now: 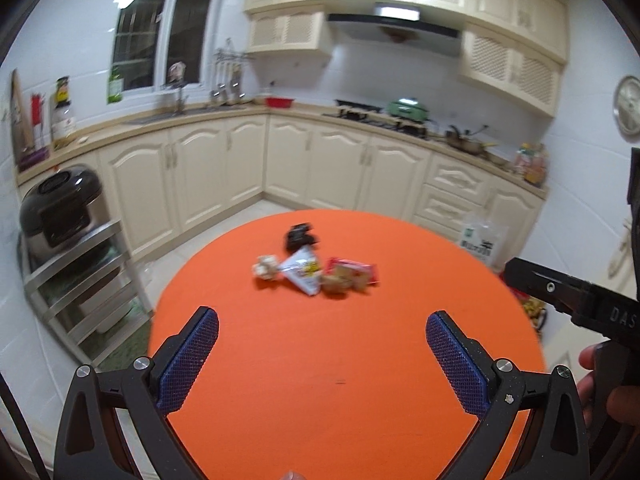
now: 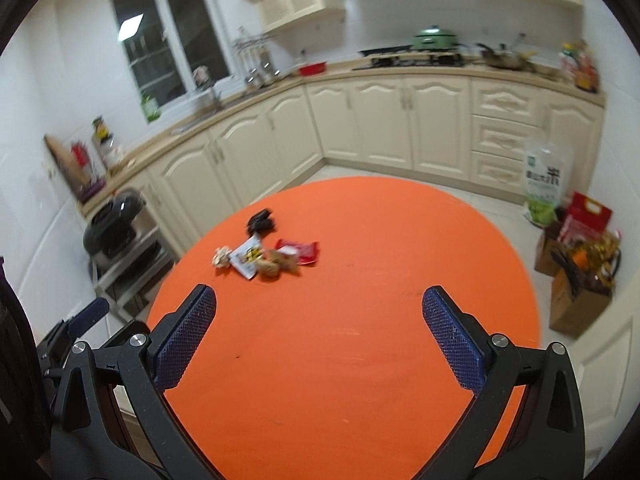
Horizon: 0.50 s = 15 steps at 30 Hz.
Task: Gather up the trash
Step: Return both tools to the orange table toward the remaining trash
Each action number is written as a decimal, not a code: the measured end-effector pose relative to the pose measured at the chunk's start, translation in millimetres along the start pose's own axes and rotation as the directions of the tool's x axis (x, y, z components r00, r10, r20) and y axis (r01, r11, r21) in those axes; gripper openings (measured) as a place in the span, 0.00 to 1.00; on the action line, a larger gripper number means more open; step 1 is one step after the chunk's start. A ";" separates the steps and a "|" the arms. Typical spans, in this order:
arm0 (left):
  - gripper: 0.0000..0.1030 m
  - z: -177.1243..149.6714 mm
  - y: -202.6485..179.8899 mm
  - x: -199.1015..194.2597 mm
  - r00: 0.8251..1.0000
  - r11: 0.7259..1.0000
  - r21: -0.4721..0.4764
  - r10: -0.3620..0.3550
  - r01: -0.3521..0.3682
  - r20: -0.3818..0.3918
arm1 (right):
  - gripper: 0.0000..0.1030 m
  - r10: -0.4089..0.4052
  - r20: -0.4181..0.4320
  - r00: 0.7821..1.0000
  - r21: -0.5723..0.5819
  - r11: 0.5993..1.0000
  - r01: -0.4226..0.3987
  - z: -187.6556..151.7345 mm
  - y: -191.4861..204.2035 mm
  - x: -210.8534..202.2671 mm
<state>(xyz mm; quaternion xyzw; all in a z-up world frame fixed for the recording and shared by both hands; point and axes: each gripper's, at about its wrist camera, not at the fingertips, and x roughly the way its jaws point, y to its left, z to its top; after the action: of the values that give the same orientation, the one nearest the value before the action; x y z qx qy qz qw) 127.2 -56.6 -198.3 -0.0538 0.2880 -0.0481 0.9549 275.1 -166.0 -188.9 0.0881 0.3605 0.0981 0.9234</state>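
Both jaws wide, holding nothing: your left gripper (image 1: 322, 330) and right gripper (image 2: 319, 305) haven't collected any of the small pile of crumpled wrappers (image 1: 316, 266) on the far side of the round orange table (image 1: 340, 360).

Domestic kitchen, seen over a round orange table (image 1: 340, 360); cream cabinets (image 1: 208, 172) run in an L beneath a beige countertop (image 2: 256, 94), with matching wall cupboards (image 1: 508, 60) above; a range hood (image 1: 394, 26) hangs over a gas hob (image 1: 356, 106) bearing a green pot (image 2: 434, 38); a sink with tap (image 1: 180, 104) sits below a dark window (image 1: 160, 24); a rice cooker (image 1: 60, 204) stands on a metal rack (image 1: 84, 280); a wall clock (image 1: 628, 104) hangs at right; a rice bag (image 2: 542, 184) and cardboard boxes (image 2: 576, 304) stand on the tiled floor.
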 end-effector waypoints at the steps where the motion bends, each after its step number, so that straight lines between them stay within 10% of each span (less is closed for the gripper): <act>1: 0.99 -1.5 5.0 3.1 1.000 1.000 -0.011 0.011 -0.012 -0.007 | 1.00 0.001 -0.014 1.000 -0.018 1.000 -0.001 1.1 6.3 10.5; 15: 0.99 59.7 19.4 129.4 0.976 0.988 -0.055 0.135 -0.146 -0.170 | 0.84 0.027 -0.220 0.975 -0.048 0.998 -0.038 21.0 17.0 167.5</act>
<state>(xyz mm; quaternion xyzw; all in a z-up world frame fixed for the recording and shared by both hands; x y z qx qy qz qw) 268.8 -48.7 -222.0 -0.0613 0.3708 0.0250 0.9263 408.2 -110.6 -278.4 0.0587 0.4561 0.1315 0.8782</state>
